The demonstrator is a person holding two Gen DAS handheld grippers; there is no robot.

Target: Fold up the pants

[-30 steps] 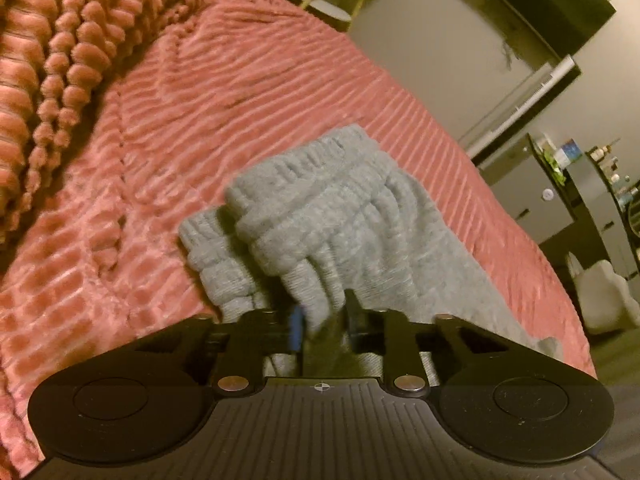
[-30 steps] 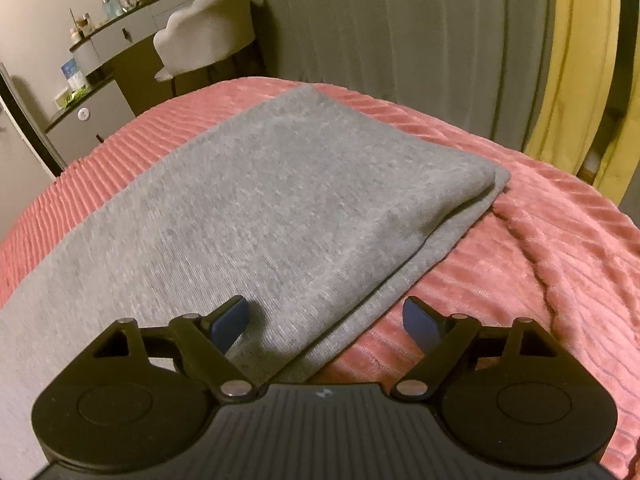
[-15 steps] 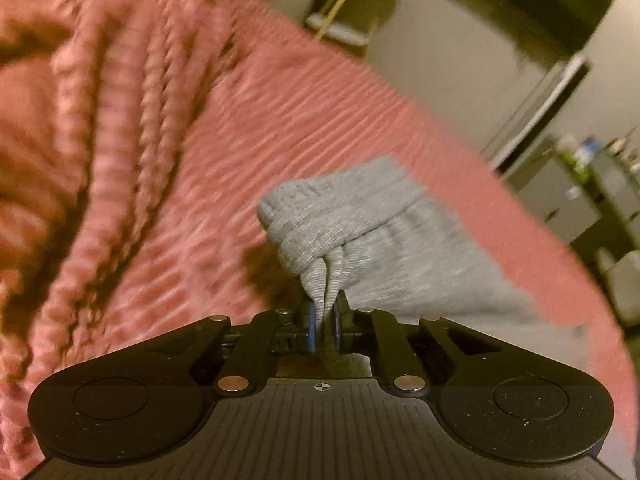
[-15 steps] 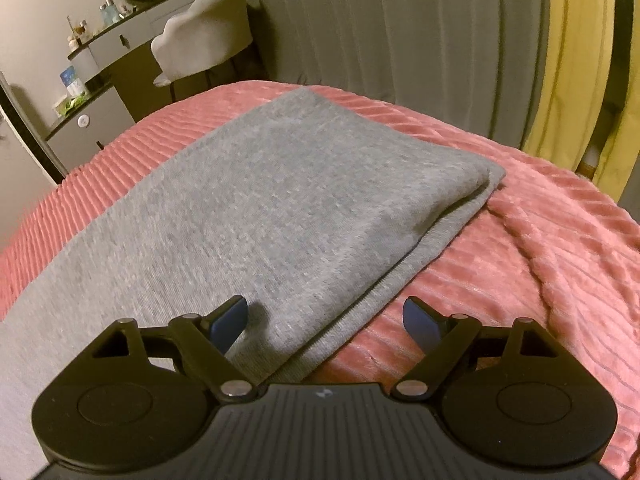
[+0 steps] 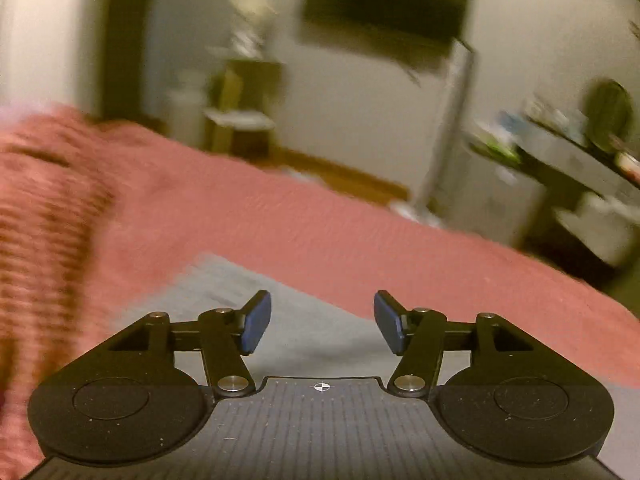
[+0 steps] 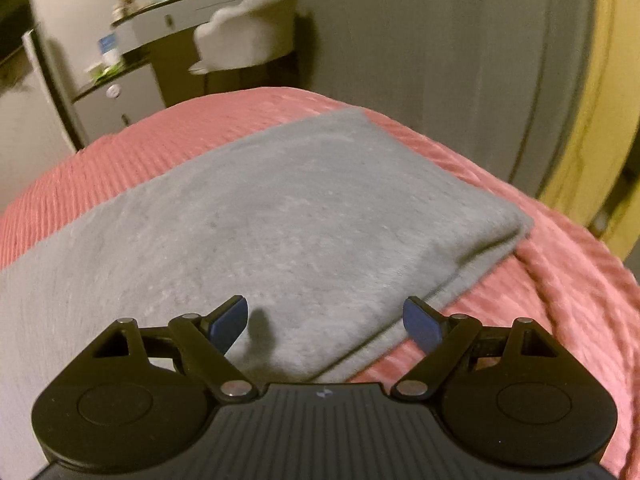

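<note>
- The left gripper (image 5: 322, 322) sits nearest in the left wrist view, its two blue-padded fingers (image 5: 256, 322) spreading apart with nothing between them; grey cloth shows in the gap below, not touched by the pads.
- The right gripper (image 6: 326, 324) has its two fingers (image 6: 228, 326) spread wide and pinches nothing; it hovers above the near edge of the cloth, and one finger throws a dark shadow on it.
- One pair of grey knit pants (image 6: 280, 216) lies flat on the bed, folded into a long layered slab. In the right wrist view its far corner points toward the curtains, and its doubled edge runs down to the gripper's right finger.
- The same pants (image 5: 240, 284) show as a blurred grey patch in the left wrist view.
- One pink ribbed bedspread (image 6: 560, 280) covers the bed under and around the pants.
- Beyond the bed stand one white scallop-backed chair (image 6: 248, 28) and one dark-topped vanity table (image 6: 168, 12) carrying small bottles too blurred to count.
- One grey curtain (image 6: 440, 40) hangs beside one yellow curtain (image 6: 600, 100).
</note>
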